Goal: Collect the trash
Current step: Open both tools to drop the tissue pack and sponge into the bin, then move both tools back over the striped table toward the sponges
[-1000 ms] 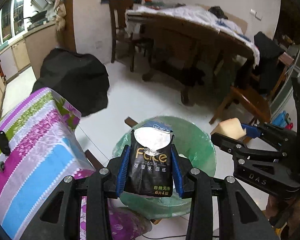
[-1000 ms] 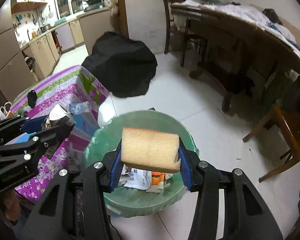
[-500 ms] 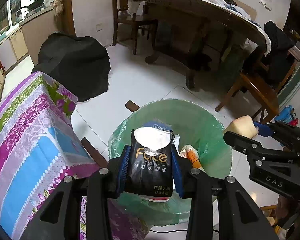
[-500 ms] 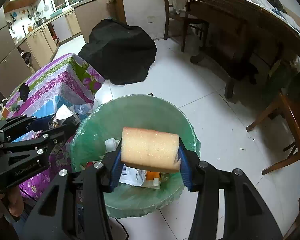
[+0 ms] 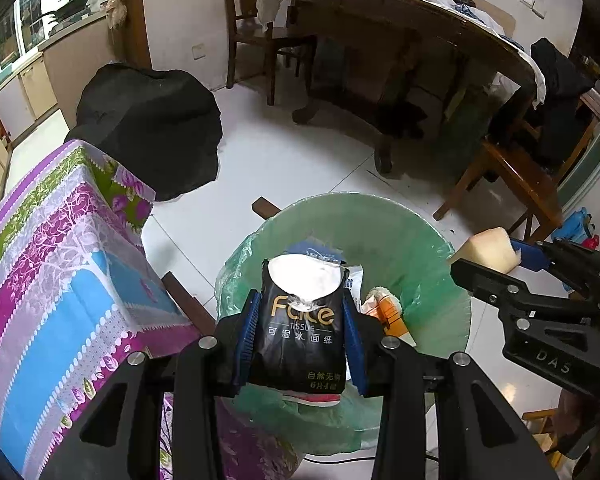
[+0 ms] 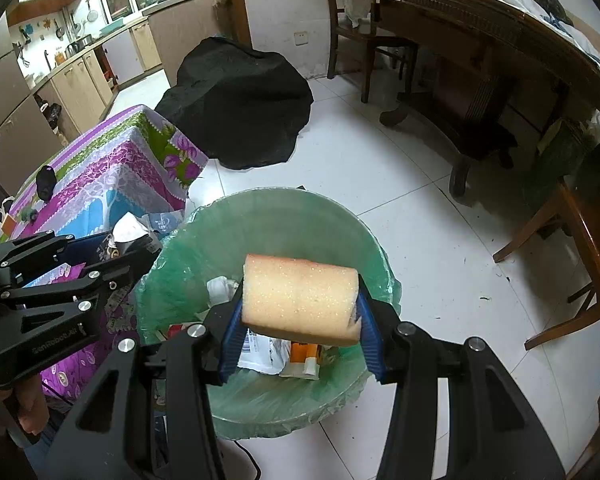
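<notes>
My left gripper is shut on a black tissue pack with gold lettering and a torn white top. It hangs over the near left rim of a round bin lined with a green bag. My right gripper is shut on a yellow sponge, held over the same green-lined bin. Wrappers and an orange tube lie inside the bin. Each gripper shows in the other's view: the right gripper with the sponge at right, the left gripper at left.
A low table under a striped floral cloth stands left of the bin. A black bag lies on the white tile floor behind it. A dark wooden dining table and chairs fill the back and right.
Both grippers came down and forward over the bin, so the bin looks larger and its contents show. Both grips are unchanged.
</notes>
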The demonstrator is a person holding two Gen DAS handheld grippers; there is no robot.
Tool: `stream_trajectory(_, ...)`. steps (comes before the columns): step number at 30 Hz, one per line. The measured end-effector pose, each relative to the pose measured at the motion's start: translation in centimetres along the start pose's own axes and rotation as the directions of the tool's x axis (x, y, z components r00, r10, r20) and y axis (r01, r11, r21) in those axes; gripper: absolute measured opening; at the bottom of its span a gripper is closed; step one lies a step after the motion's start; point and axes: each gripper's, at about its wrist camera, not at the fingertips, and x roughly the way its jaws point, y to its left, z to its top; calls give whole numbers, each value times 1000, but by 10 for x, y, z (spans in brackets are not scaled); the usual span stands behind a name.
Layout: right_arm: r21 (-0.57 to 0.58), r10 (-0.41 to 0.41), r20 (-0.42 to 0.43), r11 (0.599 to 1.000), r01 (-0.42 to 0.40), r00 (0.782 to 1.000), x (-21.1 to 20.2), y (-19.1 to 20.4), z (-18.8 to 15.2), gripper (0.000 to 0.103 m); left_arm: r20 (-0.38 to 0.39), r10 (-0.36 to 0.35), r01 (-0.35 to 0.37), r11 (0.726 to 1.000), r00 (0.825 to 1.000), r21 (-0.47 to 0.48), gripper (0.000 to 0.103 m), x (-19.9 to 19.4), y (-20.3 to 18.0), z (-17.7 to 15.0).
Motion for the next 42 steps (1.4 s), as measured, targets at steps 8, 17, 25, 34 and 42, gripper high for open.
stream_trajectory(8,-2,2,3,1000,-2,1000,1,0,0,47,-1,1,-1,1000,1000,-2,40,2,0,0)
stream_trajectory(17,-1,2,6,1000,-2,1000,2,0,-2,54,-9,2,-2,1000,1000,-21,50,4,1,-1)
stream_trajectory(25,16,2,14,1000,-2,1000,3,-5,-5,59,-2,13,-13,1000,1000,-28,57,4,3,-2)
stream_trajectory(34,29,7,47,1000,-9,999,-5,-8,-13,70,5,26,-26,999,1000,-20,57,-3,9,-9)
stream_trajectory(42,51,59,166,996,-69,984,-35,5,-37,87,33,51,-49,998,998,-41,57,-32,39,-34)
